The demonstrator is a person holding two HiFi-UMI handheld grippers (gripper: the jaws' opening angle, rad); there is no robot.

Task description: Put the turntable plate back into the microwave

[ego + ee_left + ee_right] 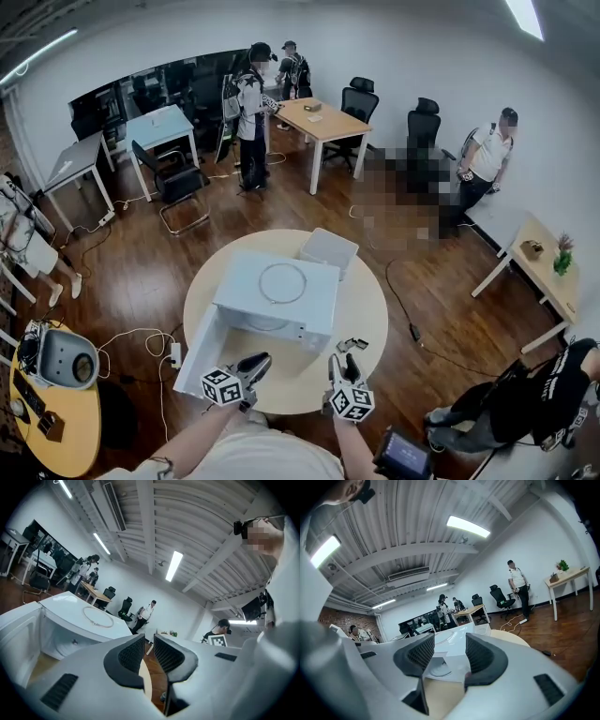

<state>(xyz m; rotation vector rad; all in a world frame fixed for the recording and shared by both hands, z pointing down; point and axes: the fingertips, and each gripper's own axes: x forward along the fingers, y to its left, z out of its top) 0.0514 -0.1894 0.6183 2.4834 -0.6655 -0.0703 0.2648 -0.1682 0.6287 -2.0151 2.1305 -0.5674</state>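
Turntable plate (440, 670) — half-hidden inside microwave (314, 300)

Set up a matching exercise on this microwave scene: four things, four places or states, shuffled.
Things:
1. roller ring
2. microwave door
3. white box
4. right hand-held gripper

Places or states:
A. empty, jaws apart
B. on the table behind the microwave
C. lying on top of the microwave
D. swung open

Pairs: 1-C, 2-D, 3-B, 4-A

Small dark bits (352, 344) on round table (370, 300), too tiny for a name
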